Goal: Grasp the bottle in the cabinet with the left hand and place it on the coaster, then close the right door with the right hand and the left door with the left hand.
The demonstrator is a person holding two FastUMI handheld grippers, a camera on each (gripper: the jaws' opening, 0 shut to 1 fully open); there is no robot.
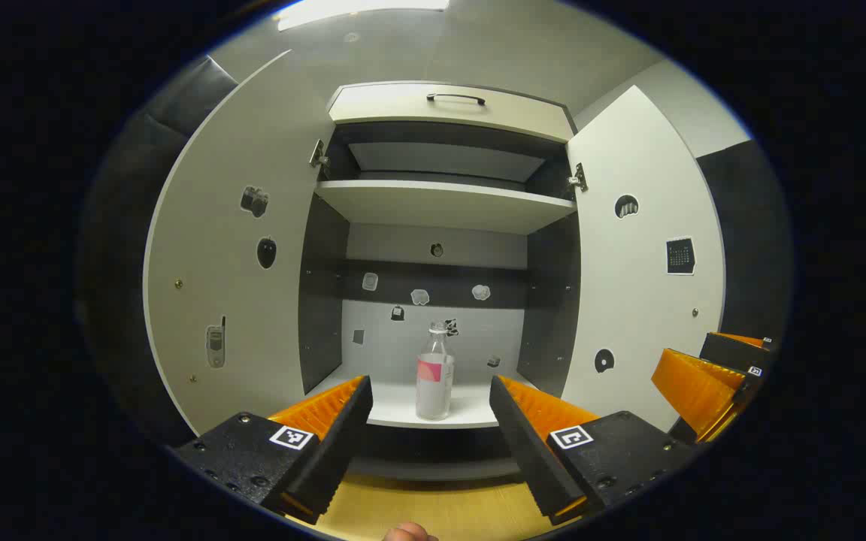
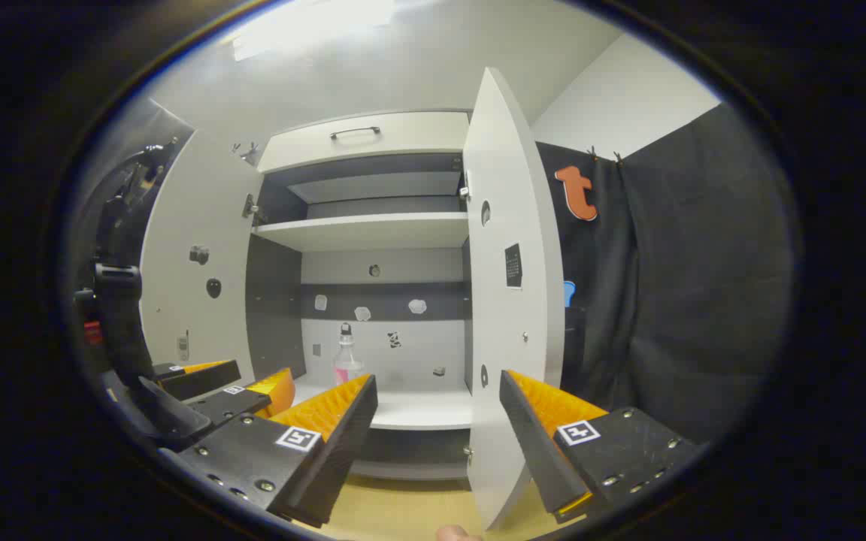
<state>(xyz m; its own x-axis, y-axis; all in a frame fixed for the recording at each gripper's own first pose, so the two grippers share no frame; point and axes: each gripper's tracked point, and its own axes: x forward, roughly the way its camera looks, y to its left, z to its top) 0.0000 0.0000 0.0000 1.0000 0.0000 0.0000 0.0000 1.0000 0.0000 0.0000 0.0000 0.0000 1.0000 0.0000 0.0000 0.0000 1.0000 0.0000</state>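
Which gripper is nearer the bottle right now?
Left. The left gripper faces the bottle head-on, jaws open, short of it. The right gripper sits off to the right, facing the right door's edge.

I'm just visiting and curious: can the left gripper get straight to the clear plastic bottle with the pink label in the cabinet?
Probably yes: the left gripper is open, the bottle stands alone between its fingers' line, both doors open.

Clear bottle (image 1: 434,372) with a pink label and pale cap, upright near the front edge of the cabinet's (image 1: 444,120) lower shelf, roughly centred. Left door (image 1: 234,255) and right door (image 1: 640,263) both swung wide open, white, dotted with small stickers.
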